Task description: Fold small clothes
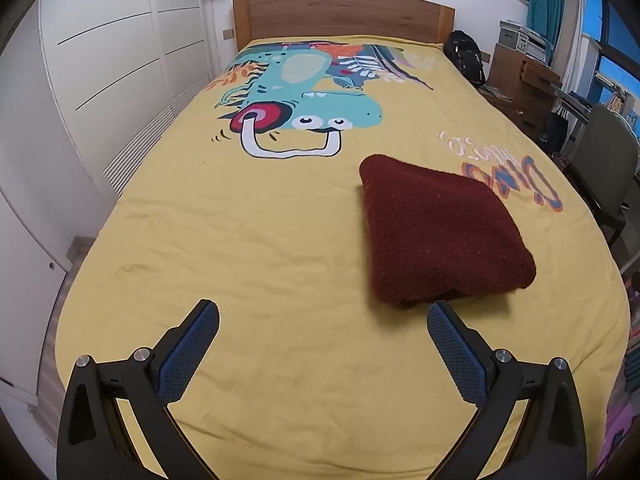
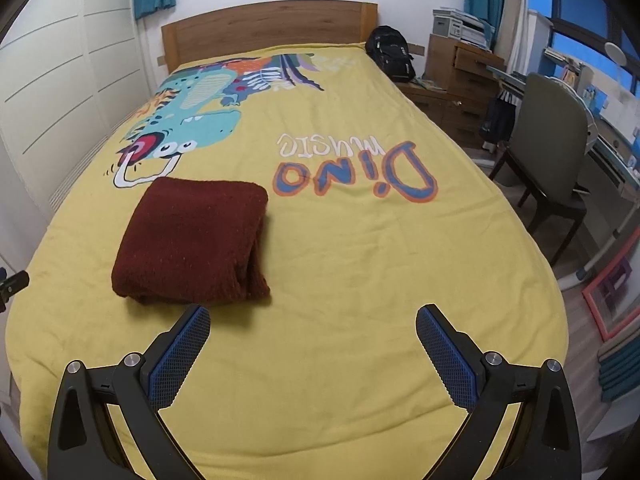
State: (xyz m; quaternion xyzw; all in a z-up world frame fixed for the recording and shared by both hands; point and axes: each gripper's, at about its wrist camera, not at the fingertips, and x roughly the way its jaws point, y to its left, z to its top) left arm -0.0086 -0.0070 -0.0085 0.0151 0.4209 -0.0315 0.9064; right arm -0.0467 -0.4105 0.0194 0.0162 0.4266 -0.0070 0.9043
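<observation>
Both grippers' fingers [image 1: 200,344] spread, empty; folded maroon garment [image 1: 440,232] just beyond.

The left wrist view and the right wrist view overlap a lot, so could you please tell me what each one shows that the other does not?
Only the left wrist view shows the open left gripper. Only the right wrist view shows the open right gripper, the red-framed panel on the floor and the whole "Dino music" lettering. Both show the folded dark red garment lying on the yellow bedspread, held by neither gripper, plus the headboard.
</observation>
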